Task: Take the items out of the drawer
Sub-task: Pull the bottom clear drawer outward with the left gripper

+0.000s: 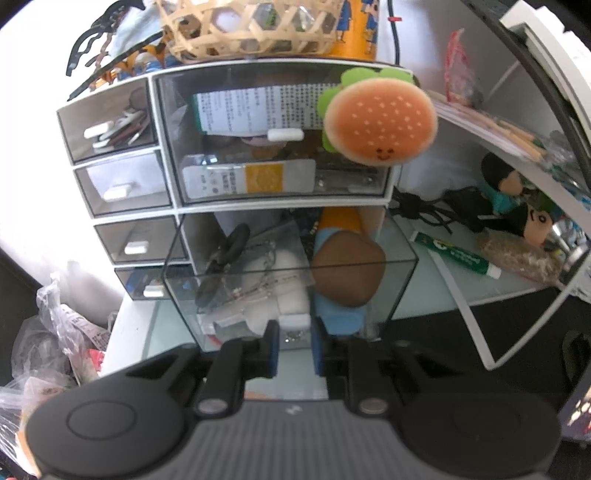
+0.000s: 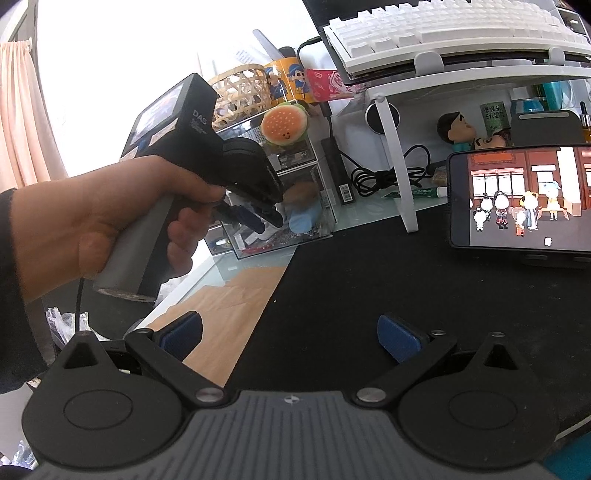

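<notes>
A clear plastic drawer (image 1: 399,280) stands pulled out of the white drawer unit (image 1: 166,147). It holds a plush doll with a brown head (image 1: 347,273), a white soft item (image 1: 280,280), black scissors (image 1: 225,258) and a chain. My left gripper (image 1: 293,345) is at the drawer's front, its jaws closed around the white handle (image 1: 293,320). In the right wrist view the left gripper (image 2: 255,221) shows at the open drawer (image 2: 317,221). My right gripper (image 2: 290,338) is open and empty above the black mat, well short of the drawer.
A burger plush (image 1: 380,125) hangs on the unit's upper drawer. A bamboo basket (image 1: 251,29) sits on top. A white shelf riser (image 2: 399,155) with a keyboard, cables, figurines and a toothpaste tube (image 1: 458,254) stands right. A phone (image 2: 517,199) plays at right. Plastic bags (image 1: 55,332) lie left.
</notes>
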`<state>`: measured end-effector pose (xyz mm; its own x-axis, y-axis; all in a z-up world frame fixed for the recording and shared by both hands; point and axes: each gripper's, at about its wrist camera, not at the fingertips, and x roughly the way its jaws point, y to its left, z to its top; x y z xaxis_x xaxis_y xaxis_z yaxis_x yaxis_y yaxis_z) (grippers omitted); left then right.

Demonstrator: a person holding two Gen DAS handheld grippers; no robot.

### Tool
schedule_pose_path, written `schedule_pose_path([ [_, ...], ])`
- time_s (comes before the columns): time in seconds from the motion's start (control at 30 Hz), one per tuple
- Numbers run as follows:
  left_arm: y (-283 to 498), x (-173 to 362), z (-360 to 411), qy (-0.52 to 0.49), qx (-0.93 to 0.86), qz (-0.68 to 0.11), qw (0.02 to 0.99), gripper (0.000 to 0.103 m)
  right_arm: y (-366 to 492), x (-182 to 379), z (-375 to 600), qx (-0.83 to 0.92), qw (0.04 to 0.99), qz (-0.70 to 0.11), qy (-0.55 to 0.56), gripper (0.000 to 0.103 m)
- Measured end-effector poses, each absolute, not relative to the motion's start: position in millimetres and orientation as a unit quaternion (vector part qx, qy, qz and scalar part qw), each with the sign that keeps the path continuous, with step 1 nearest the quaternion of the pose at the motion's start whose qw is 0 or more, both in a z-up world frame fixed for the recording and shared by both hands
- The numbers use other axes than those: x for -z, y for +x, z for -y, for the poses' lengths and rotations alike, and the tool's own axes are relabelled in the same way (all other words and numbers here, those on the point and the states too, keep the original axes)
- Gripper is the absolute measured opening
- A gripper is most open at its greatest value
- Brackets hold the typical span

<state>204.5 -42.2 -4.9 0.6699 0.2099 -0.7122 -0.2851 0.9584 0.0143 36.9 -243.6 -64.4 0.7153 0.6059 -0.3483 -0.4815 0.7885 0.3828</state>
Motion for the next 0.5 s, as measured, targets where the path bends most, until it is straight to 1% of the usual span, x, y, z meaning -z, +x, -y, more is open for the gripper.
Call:
schedule_pose_path([
  [0.5, 197, 19, 39, -0.044, -0.131, -0.385, 0.913, 0.018, 36, 64, 246, -0.295, 0.917, -0.232, 0.136, 0.103],
])
